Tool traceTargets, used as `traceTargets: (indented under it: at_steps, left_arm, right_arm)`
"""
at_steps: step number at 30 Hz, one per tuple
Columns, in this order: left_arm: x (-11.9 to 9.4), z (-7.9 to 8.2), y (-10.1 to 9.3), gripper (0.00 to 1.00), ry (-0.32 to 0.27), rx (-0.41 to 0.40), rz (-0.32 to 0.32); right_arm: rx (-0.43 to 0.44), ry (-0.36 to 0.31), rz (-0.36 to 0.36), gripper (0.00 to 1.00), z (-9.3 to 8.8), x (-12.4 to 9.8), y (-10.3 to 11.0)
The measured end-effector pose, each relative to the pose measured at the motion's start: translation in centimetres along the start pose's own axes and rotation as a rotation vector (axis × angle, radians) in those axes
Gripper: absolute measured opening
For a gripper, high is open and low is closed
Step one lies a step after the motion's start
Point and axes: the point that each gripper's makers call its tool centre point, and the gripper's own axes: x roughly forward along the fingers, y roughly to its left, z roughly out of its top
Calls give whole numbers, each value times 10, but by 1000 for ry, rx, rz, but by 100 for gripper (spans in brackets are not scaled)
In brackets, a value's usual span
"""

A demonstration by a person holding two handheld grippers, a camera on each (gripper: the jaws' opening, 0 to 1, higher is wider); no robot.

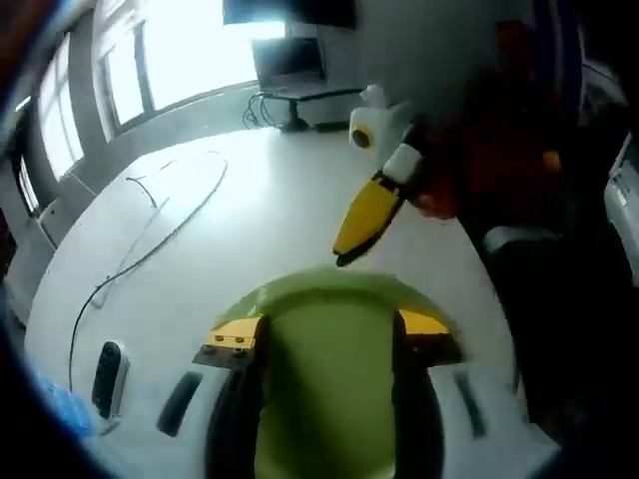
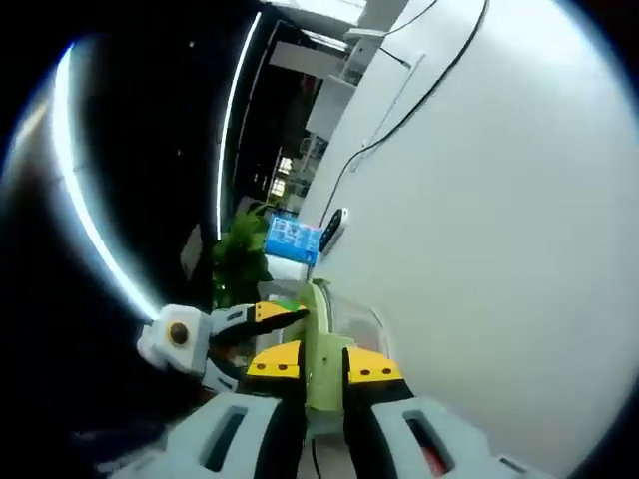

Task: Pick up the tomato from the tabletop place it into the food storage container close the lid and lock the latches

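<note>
The food storage container's green lid (image 1: 324,349) fills the gap between my left gripper's (image 1: 329,334) yellow-tipped jaws, which press on it from both sides. My right gripper (image 1: 344,254) comes in from the right, held by a person's hand (image 1: 439,200), with its tip at the lid's far rim. In the right gripper view my right gripper (image 2: 321,364) is shut on the thin green lid edge (image 2: 319,329), above the clear container wall (image 2: 354,319). The left gripper (image 2: 275,314) touches the lid from the left.
The white tabletop (image 1: 250,220) carries a thin black cable (image 1: 150,244) and a white-and-black remote-like device (image 1: 108,377) near the left jaw. A blue object (image 2: 293,239) lies beyond the container. A monitor (image 1: 290,55) stands at the far table edge by the windows.
</note>
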Motion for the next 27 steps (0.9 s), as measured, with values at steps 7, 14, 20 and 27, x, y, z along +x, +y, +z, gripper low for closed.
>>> traceTargets:
  at_steps: [7,14,20,27]
  left_arm:
    - [0,7,-1,25,-197,71,82]
    - [-3,4,-1,24,-244,31,122]
    - [-5,1,-3,24,-284,1,125]
    - [-9,-2,-3,24,-317,-32,150]
  right_arm:
    - [-273,-83,8,8,4,-7,-2]
    - [-505,-100,66,8,-2,-6,-3]
    - [-655,-186,145,8,-6,-12,11]
    - [-757,-263,191,8,-15,-22,23]
